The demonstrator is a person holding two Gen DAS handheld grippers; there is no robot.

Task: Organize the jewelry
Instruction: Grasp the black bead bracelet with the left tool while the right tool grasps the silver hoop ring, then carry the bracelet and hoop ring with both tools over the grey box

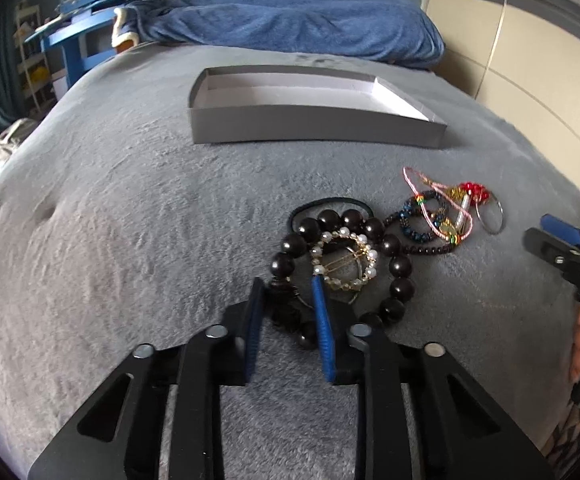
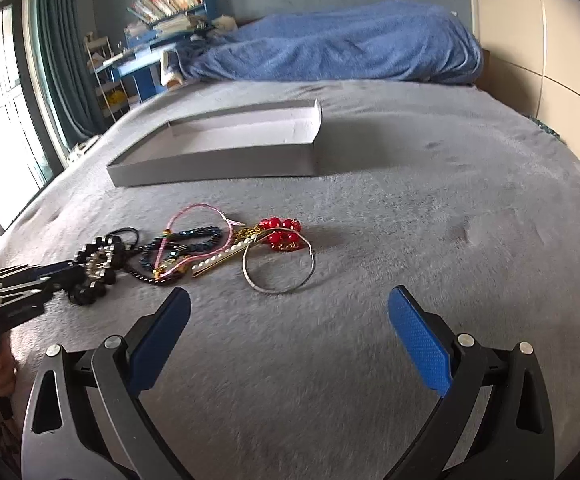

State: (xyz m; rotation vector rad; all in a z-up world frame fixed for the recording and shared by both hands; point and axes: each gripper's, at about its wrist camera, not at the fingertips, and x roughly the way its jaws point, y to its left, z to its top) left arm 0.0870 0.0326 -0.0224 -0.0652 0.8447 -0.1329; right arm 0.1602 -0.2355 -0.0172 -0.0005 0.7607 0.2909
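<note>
A pile of jewelry lies on the grey bed cover. A large dark bead bracelet point(image 1: 400, 266) rings a pearl bracelet point(image 1: 346, 260). My left gripper point(image 1: 287, 284) has its fingers closing on the near beads of the dark bracelet, with a gap still between the pads. To the right lie blue bead bracelets point(image 1: 418, 216), a pink cord point(image 2: 193, 216), red beads point(image 2: 279, 230) and a silver hoop point(image 2: 277, 266). My right gripper point(image 2: 290, 304) is wide open and empty, just in front of the hoop. The shallow grey box point(image 1: 314, 126) sits beyond, empty.
A blue blanket point(image 2: 342, 48) lies bunched at the bed's far end. A blue desk with books point(image 2: 161, 28) stands at the far left by the window. A beige wall panel point(image 2: 550, 60) runs along the right. Open bed cover lies right of the pile.
</note>
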